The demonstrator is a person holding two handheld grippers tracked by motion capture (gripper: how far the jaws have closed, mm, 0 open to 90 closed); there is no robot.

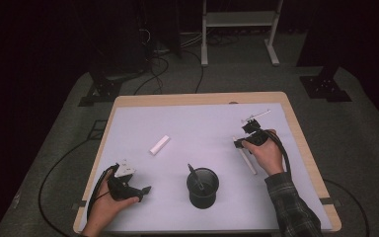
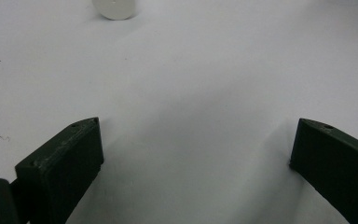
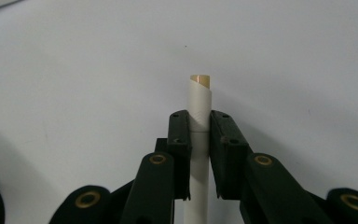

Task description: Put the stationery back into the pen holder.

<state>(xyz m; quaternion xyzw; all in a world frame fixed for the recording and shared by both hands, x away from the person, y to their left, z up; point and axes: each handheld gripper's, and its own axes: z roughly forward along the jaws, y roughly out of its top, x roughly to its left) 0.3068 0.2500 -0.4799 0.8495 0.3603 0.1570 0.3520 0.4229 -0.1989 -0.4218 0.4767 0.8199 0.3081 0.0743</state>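
Right hand-held gripper [image 3: 199, 122] has its jaws closed on a slim white stick [image 3: 199, 105], pinched a little below the upper end, where a tan core shows at the tip. From the high view that stick [image 1: 247, 159] slants down from the right hand-held gripper [image 1: 245, 140] toward the person, over the white worktop [image 1: 202, 123]. It looks like a paper-wrapped rod: light, fairly stiff, smooth enough to swivel in a two-point pinch, and likely to crease if squeezed hard. A hold nearer its middle would steady it better than one near the end.

Left hand-held gripper [image 1: 145, 190] rests low at the near left corner, jaws spread wide with nothing between them. A black cup [image 1: 203, 187] with a dark stick inside stands between the two hands; a short white cylinder [image 1: 159, 144] lies farther up the worktop.

No brand, label or writing can be read on anything.
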